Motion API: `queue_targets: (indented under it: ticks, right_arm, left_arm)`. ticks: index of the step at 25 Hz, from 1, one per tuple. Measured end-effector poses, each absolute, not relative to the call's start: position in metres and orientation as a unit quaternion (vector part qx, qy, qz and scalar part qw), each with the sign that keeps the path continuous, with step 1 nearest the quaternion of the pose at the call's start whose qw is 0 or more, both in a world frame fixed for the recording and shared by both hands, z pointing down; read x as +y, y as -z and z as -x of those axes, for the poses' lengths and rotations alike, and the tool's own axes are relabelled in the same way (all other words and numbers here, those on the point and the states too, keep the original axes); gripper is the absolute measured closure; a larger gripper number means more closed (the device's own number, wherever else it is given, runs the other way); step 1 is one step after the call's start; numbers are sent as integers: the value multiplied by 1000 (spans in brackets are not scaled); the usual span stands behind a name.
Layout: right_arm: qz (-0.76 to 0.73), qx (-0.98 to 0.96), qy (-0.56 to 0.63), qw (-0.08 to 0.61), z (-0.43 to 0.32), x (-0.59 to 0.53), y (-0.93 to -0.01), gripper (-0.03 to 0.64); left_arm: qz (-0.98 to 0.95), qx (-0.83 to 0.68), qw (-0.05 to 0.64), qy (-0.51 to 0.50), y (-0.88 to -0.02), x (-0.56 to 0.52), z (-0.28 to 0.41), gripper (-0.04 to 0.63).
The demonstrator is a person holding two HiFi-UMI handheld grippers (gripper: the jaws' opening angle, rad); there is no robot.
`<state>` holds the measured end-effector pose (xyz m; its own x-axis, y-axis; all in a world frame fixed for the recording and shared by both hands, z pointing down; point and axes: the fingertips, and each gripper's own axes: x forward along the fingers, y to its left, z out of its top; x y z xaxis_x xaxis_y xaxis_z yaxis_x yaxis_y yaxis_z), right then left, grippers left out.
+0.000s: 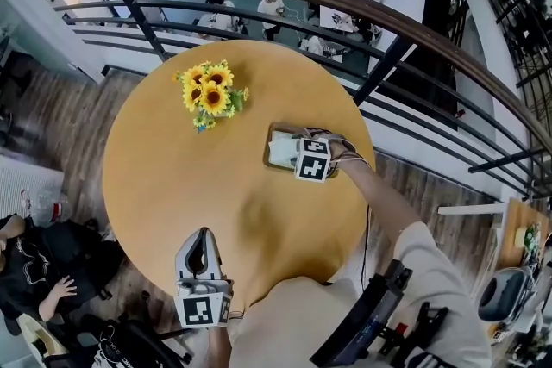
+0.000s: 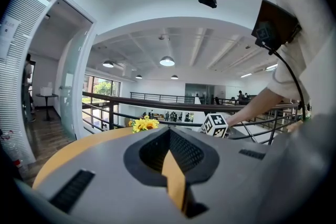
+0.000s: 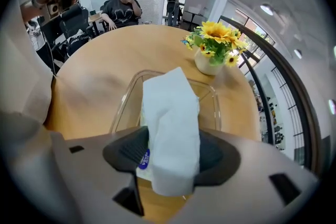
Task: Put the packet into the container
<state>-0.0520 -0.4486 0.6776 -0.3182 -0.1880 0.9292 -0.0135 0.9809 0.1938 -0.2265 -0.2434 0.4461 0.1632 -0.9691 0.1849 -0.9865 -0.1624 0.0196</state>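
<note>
judging the packet (image 3: 170, 123) soft, light and easily crushed, best gripped across its middle. it stands tilted over the clear container (image 3: 210, 96), far end inside, near end between the right gripper's (image 3: 170, 153) wide-spread jaws, the pads apparently not pressing it. nothing else shows inside. the left gripper (image 1: 203, 244), well apart from the container, is closed and empty.
</note>
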Motion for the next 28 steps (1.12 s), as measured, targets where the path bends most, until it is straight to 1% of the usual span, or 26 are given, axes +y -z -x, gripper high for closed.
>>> queue_targets:
  ticks: [10,19,23,24,26,28]
  right_arm:
    - [-115,-826,109,542,50,-457,-635,368]
    - [-179,-845,128,488,46,-450,-592,369]
    - [-223,-855,136,448,44,-439,-567,370]
    - [-236,-859,135,434,43,-435,-560,376]
    - [-267,-862,141,407,38,-427,-543,415]
    - [-301,-862,152,379,32,-420,-524,471]
  left_arm:
    - [-767,-637,53,-54,-440,-238,218,591]
    - [-781,-622,32,-45,-432,-232,204,591]
    - [-787,-615,21,-39,-427,-225,199,591]
    - [-789,-613,18,-38,-425,-223,197,591]
    - [-793,-608,12,-35,-420,-220,193,591]
    - [-797,-603,7,-33,-414,-217,188,591]
